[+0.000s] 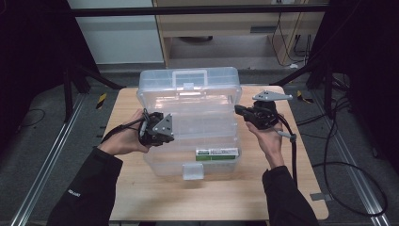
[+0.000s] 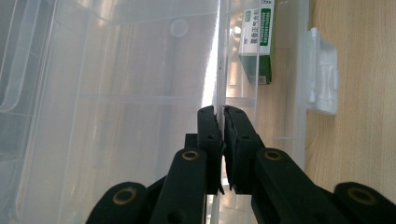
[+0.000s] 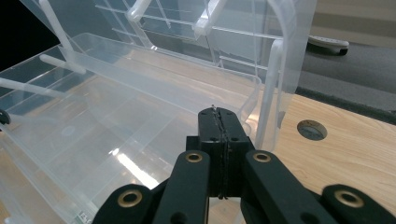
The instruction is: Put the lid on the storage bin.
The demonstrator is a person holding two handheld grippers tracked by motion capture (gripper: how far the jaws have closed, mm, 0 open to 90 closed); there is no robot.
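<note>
A wooden table [image 1: 141, 197] is seen on grey flooring, with a clear plastic toolbox [image 1: 190, 136] standing open at its middle, lid raised at the far side. The left gripper [image 2: 219, 114] is clamped on a thin wall edge of the toolbox, near a green-and-white carton [image 2: 257, 44] lying inside by the front latch. The right gripper [image 3: 218, 114] is held at the toolbox's right end, jaws pressed together on nothing.

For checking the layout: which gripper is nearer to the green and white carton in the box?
Left. The left gripper is at the box's left side, closer to the carton; the right gripper is farther back, at the right side.
</note>
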